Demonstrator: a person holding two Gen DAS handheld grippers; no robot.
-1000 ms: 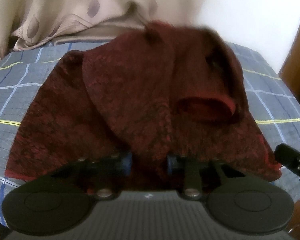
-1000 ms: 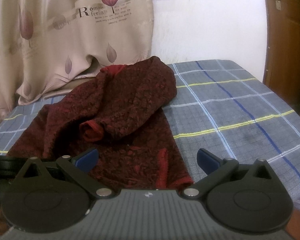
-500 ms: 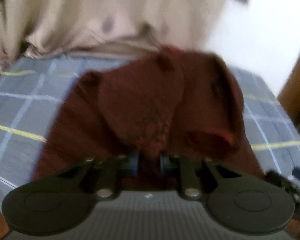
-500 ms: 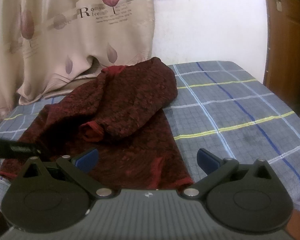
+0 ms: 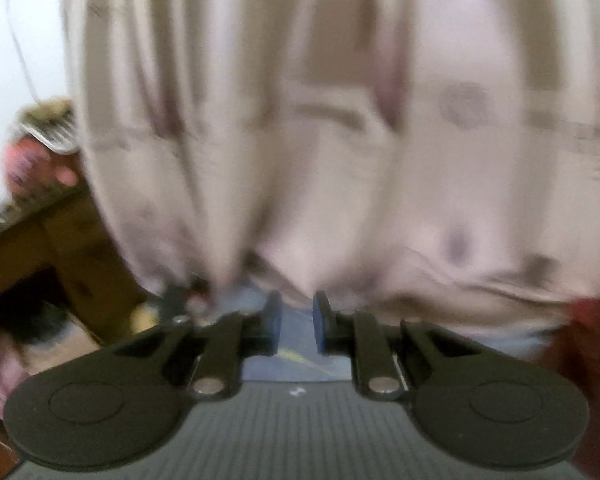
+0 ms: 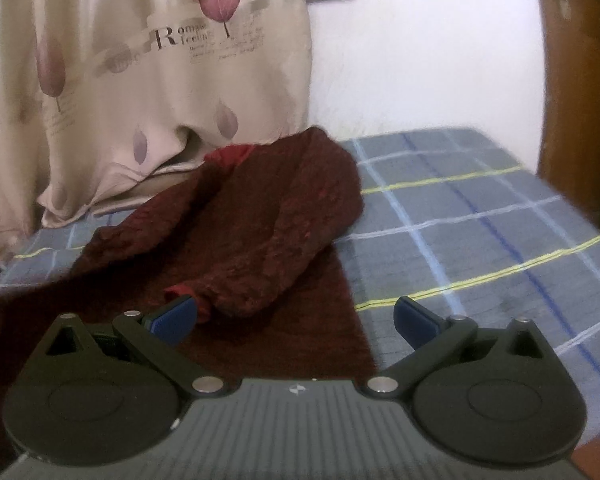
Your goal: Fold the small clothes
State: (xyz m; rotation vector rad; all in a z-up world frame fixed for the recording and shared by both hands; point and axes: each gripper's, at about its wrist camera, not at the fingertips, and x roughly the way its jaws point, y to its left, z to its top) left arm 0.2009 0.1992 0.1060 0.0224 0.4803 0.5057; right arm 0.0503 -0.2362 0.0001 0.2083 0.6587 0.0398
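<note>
The left wrist view is smeared – the left gripper (image 5: 294, 322), nearly pressed together on nothing, faces a blurred curtain (image 5: 340, 120) – while the right gripper (image 6: 294, 320) hovers spread wide over the dark red garment (image 6: 240, 240) crumpled on the checked bedsheet (image 6: 480, 220), its near hem cut off.

Garment: dark red garment (image 6: 236, 240) is spread on the checked bed (image 6: 480, 240), ahead of the fingers (image 6: 172, 316).
Fingers: held wide apart, nothing gripped.
</note>
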